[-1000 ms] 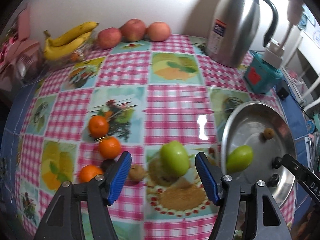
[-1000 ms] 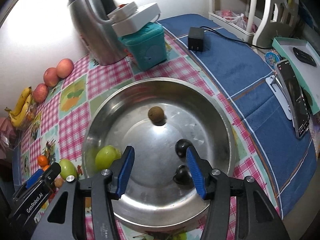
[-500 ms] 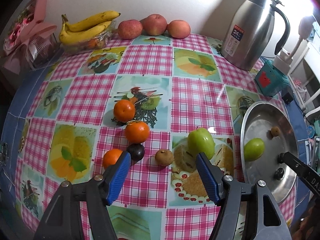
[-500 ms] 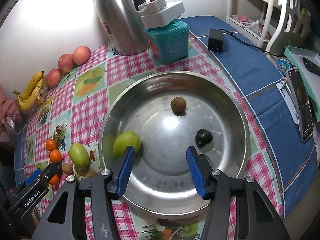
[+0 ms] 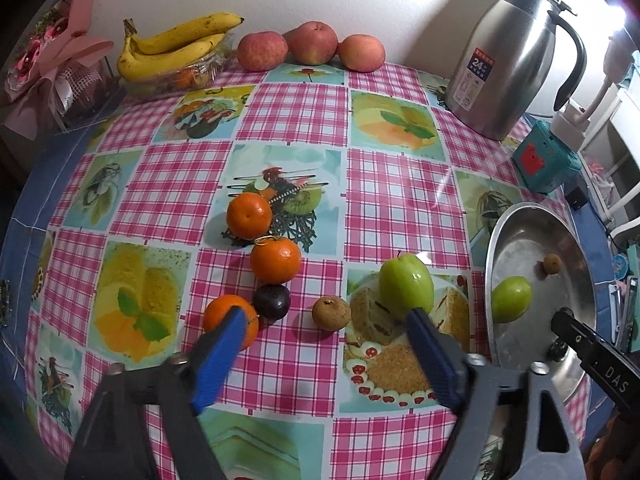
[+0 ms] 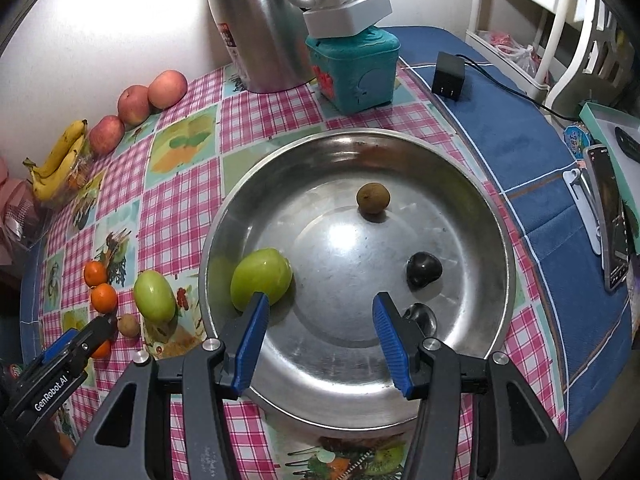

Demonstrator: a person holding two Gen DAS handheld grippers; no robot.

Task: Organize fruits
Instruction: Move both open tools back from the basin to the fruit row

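On the pink checked cloth lie three oranges (image 5: 275, 260), a dark plum (image 5: 271, 301), a small brown fruit (image 5: 331, 312) and a green fruit (image 5: 406, 286). My left gripper (image 5: 323, 318) hangs over them with its jaws opening and nothing between them; the brown fruit lies just beyond the gap. The steel bowl (image 6: 496, 240) holds a green fruit (image 6: 261, 279), a brown fruit (image 6: 373, 198) and a dark plum (image 6: 423, 269). My right gripper (image 6: 320, 304) stands open above the bowl's near side, holding nothing.
Bananas (image 5: 176, 46) and three apples (image 5: 312, 42) line the back wall. A steel jug (image 5: 508, 60) and a teal box (image 6: 354, 70) with a white power strip stand behind the bowl. A phone (image 6: 610, 216) and a black adapter (image 6: 449, 80) lie on the blue cloth.
The left gripper's jaws have spread wider and it has drawn back from the green fruit to over the loose fruit. The right gripper shifted over the bowl, its opening unchanged.
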